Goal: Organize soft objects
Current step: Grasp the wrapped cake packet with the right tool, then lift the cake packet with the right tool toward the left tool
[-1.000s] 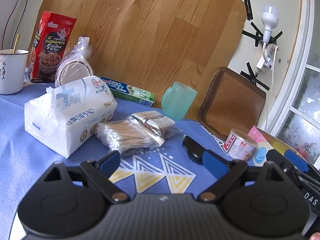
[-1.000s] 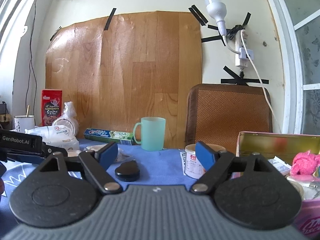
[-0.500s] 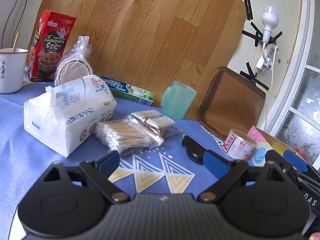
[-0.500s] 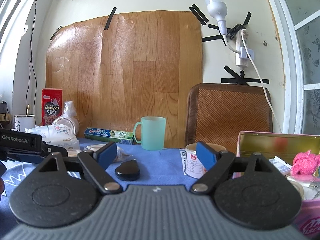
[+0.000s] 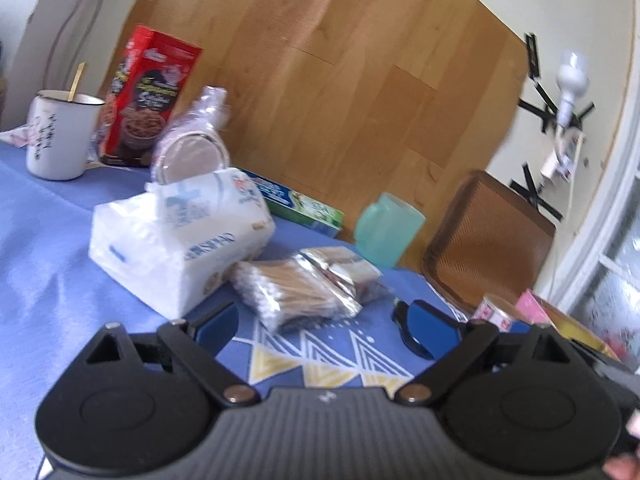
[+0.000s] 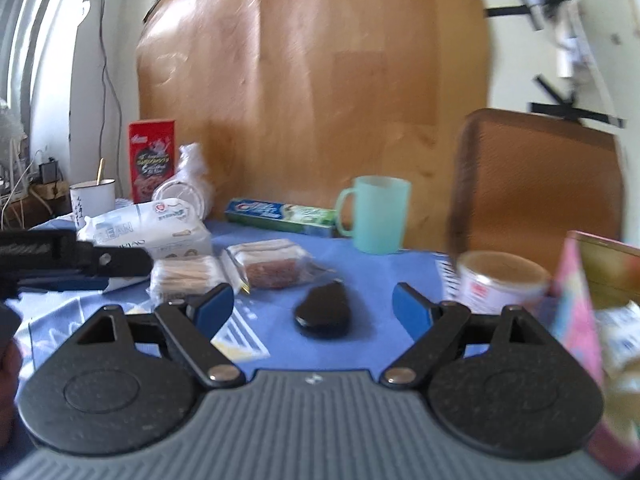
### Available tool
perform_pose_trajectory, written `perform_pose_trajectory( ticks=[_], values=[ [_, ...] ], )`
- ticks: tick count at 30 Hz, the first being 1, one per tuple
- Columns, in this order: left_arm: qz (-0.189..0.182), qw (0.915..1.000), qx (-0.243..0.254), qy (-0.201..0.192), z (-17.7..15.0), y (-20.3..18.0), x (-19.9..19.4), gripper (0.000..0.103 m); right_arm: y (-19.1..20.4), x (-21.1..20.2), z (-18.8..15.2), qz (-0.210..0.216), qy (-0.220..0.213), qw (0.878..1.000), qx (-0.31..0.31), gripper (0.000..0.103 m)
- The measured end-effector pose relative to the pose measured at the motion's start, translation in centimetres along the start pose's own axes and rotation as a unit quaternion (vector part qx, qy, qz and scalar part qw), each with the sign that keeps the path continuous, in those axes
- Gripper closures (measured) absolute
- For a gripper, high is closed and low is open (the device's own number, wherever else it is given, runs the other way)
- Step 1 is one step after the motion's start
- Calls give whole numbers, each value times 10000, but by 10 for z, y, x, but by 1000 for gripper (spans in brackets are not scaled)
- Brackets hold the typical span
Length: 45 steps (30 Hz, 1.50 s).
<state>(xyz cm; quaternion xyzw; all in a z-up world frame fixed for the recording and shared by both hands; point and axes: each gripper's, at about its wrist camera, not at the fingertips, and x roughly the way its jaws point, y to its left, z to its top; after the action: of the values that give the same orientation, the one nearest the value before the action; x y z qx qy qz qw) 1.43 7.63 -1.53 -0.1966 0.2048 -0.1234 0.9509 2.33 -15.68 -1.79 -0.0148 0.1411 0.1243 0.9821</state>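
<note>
Probably the tissue pack point(image 5: 180, 240) is the soft thing to take first; it lies on the desk point(image 5: 52, 264) at ten o'clock from the left tool point(image 5: 324, 320), touching the cotton swab bag point(image 5: 296, 292). It looks light, squashy and slippery in its film, so grip across the narrow middle. Both the left tool and the right tool point(image 6: 312, 304) stand wide open and hold nothing.

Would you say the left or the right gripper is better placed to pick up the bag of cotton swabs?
Left, probably: the left gripper is open with the bag of cotton swabs just ahead between its fingers; the right gripper faces the black case.
</note>
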Motion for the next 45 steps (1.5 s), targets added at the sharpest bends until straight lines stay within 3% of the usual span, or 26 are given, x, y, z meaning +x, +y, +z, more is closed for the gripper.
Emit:
perform_pose_trajectory(
  ticks=[4,8,9,11,13,16,17,19,24,27,32,38,45],
  values=[
    [-20,10000,-63,-13,2,2,1,8,5,57,30,499,571,9962,417,15],
    [-80,10000,-26,-40,2,1,0,8,12,117,45,559,1062,9919,419,12],
    [-76,10000,-30,-38,1,1,0,8,11,131,46,535,1227,9900,445,6],
    [-92,9999,-66,-17,2,2,1,8,9,156,45,488,1596,9853,372,5],
    [-106,9999,-112,2,2,3,2,8,1,176,39,830,1979,9751,566,0],
    [-119,9998,-161,16,2,4,2,8,5,181,36,864,2109,9732,294,1],
    [-121,9998,-164,12,2,4,2,8,8,176,34,848,2067,9745,203,5],
    [-116,9998,-150,2,2,3,2,7,12,164,33,876,1917,9775,118,27],
    [-92,9998,-151,-7,2,3,1,6,5,139,32,358,1602,9863,188,31],
    [-68,9998,-177,-18,3,4,1,5,-9,119,41,-28,1062,9937,349,30],
    [-27,9996,-265,-19,3,7,1,4,-24,40,46,274,397,9956,804,30],
    [-23,9995,-311,95,4,9,4,4,-23,-44,7,688,515,9936,738,29],
    [8,9997,-169,161,3,4,4,1,-26,-65,-30,470,957,9923,623,28]
  ],
)
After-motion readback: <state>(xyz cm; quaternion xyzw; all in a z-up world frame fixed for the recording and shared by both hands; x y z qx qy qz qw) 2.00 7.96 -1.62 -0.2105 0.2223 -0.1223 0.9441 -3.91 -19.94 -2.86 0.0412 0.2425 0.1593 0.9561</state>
